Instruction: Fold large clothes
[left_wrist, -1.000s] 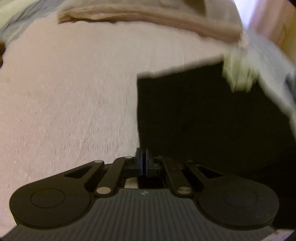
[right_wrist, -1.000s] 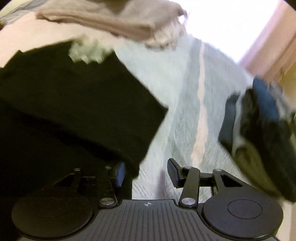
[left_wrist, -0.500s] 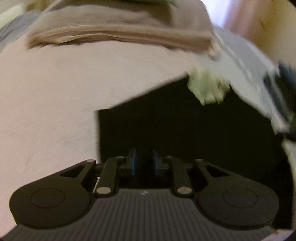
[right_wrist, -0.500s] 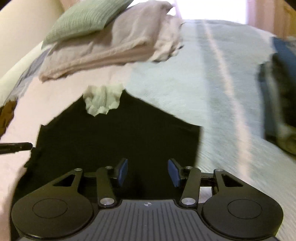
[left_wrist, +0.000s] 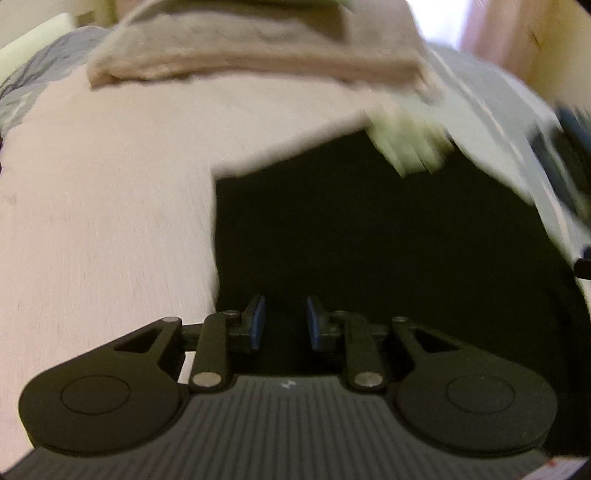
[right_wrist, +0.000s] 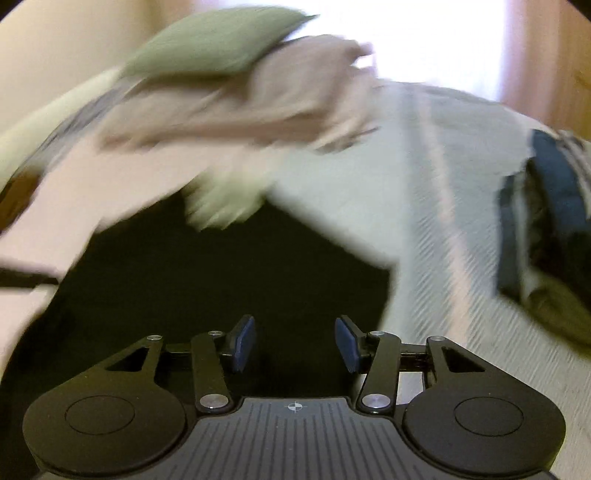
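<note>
black cloth, the folded garment (left_wrist: 388, 236) lay flat on the pink bedspread (left_wrist: 103, 221) ahead of my left claw (left_wrist: 283, 323), slightly parted and empty, while my right claw (right_wrist: 294, 345) hung wider, also empty, so i judged smoothing edges before regripping corners wisest.

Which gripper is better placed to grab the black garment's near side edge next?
Probably left: the left gripper sits beside the black garment's side edge; the right gripper hangs over its middle.
</note>
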